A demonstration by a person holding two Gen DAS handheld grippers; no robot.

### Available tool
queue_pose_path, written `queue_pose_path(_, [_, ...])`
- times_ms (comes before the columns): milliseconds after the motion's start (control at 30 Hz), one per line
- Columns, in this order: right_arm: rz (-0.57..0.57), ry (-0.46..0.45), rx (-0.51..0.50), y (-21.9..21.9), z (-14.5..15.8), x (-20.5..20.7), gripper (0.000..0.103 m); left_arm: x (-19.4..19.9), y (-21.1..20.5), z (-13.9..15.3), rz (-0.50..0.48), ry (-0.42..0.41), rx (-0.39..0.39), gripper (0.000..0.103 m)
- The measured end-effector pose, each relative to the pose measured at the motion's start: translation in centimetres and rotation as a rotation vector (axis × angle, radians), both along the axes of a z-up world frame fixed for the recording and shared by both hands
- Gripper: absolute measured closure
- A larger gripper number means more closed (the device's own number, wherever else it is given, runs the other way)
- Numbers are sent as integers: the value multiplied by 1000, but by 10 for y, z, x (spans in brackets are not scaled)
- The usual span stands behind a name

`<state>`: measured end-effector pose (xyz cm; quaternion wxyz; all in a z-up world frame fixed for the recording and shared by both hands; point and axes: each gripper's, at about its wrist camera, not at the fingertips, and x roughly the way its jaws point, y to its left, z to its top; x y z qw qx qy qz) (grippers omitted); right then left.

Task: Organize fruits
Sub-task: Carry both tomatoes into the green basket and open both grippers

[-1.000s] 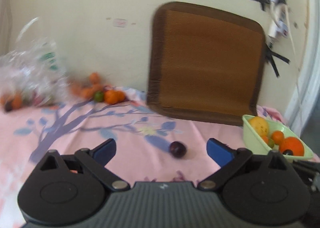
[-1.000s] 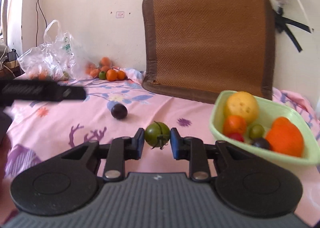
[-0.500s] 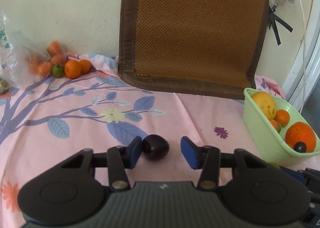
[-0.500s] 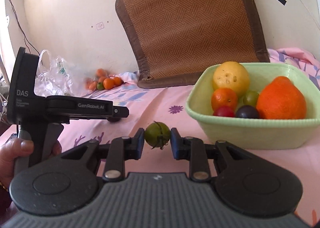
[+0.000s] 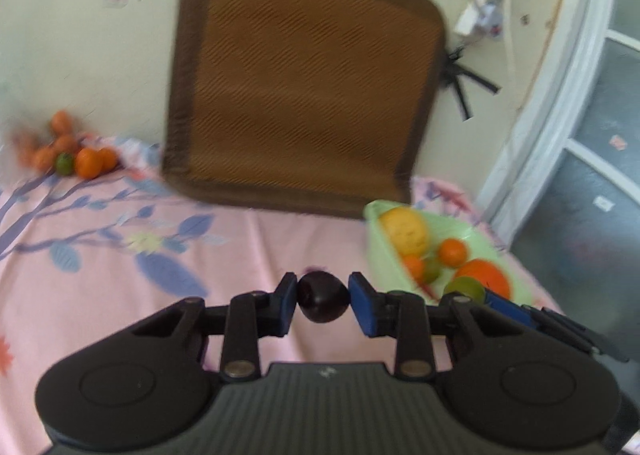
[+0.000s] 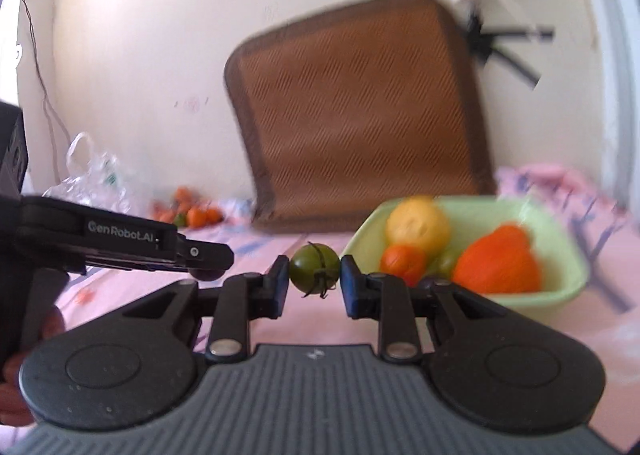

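A: Left gripper, nearest first?
B: Clamping a dark plum between both blue pads, jaws drawn in tight on it. Hanging above the pink floral sheet.

A: And the right gripper?
B: Squeezing a green tomato, stem facing the camera, jaws narrowed onto its sides. Showing too in the left view, at the lower right, tomato just at the near rim of the green bowl.

A: Anything beside it?
B: Left gripper's black body crossing in from the left in the right view, a hand wrapping its handle.

A: Further out?
B: Bowl sitting on the sheet to the right, holding a yellow fruit, a small orange and a large orange, all blurring.

A: Farthest?
B: Pile of small oranges lying by the wall at the left, near a clear plastic bag. Brown woven mat leaning against the wall.
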<state>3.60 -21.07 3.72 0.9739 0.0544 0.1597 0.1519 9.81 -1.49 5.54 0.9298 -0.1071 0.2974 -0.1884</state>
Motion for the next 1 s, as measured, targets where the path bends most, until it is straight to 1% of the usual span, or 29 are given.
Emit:
queue_pose_path(67, [-44,-59,-5,-9,6,-6,73,7,-17,13,-49,-16,-16,74])
queue_pose_path(133, [-80,-85,-22,-18,9,-5,73,19,-36,20,-90,-8,-33,74])
queue_pose_path(233, [-127,-89,-87,-22,2,9,73,39,-65,18,-131,11,-38,74])
queue_pose_path(333, [-176,-50,-136,-24,-7,23,73,60,-86,7,-155,77,-44,74])
queue_pose_path(433, [-200,-48,-173,-23,-11,30,71,72,-97,-5,-170,128,-61,74])
queue_pose_path(467, [-205,-41,-193,-22,-13,32,68,75,-100,-8,-174,139,-65,74])
queue_pose_path(500, [-207,-40,-210,-20,-14,30,60,77,-102,-11,-178,150,-69,74])
queue_pose_path(533, [-201,-47,-214,-19,-14,30,55,78,-103,-14,-176,158,-71,74])
queue_pose_path(567, [-207,-66,-216,-18,-14,29,45,79,-103,-16,-172,161,-69,73])
queue_pose_path(633, [-224,-88,-223,-18,-13,27,45,80,-102,-19,-165,169,-70,73])
queue_pose_path(700, [-227,-87,-212,-19,-13,27,45,78,-97,-20,-155,174,-88,72])
queue_pose_path(767, [-232,-91,-196,-22,-12,27,45,74,-88,-16,-140,163,-109,71])
queue_pose_path(800, [-242,-99,-186,-24,-12,26,45,72,-83,-14,-136,157,-120,68])
queue_pose_path(900, [-264,-126,-153,-28,-10,22,45,60,-66,-4,-112,120,-144,68])
queue_pose_path(1000, [-315,-158,-125,-33,-8,19,45,42,-47,3,-67,88,-130,68])
